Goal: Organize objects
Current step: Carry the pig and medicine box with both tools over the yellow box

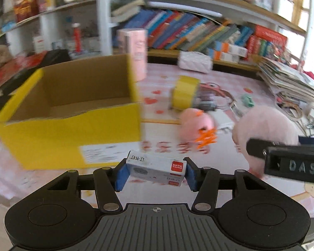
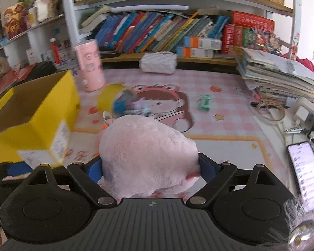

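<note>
The left gripper (image 1: 156,172) has its fingers clenched on a small staple box (image 1: 157,168), carried above the table (image 1: 251,83) near the open yellow box (image 1: 73,129), probably its destination. The right gripper (image 2: 150,169) grasps a pink plush (image 2: 146,152), seemingly lifted too.

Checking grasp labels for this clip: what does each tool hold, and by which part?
Left tool: small white cardboard staple box, clamped across its two short ends. Right tool: fluffy pink plush toy, gripped across its body.

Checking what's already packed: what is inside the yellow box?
The yellow box shows only bare brown cardboard walls and floor; its near wall hides the front part of the floor.
</note>
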Available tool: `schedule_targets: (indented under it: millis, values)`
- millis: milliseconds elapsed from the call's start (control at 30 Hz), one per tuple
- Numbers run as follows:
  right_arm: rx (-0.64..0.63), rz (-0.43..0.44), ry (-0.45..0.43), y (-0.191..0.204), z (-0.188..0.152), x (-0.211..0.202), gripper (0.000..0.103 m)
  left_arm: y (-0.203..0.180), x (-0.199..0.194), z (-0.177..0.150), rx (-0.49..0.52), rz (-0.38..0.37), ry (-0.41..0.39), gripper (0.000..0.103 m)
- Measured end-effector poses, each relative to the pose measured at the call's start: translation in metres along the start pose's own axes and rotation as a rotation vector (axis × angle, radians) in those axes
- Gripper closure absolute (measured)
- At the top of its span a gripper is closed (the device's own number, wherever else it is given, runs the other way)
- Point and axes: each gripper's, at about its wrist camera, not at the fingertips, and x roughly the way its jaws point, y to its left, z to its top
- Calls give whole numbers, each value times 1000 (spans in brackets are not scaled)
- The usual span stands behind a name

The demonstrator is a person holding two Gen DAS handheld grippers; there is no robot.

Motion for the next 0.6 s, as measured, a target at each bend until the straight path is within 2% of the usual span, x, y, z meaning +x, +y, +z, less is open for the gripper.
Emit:
schedule_targets:
  millis: [300,600]
  values:
    - [-69,52,10,79,-29,-31,14,74,-51,-33,-87,64,-27,50]
    - [-84,100,45,142,-66,-52,14,121,-87,-67,-98,106,-11,50]
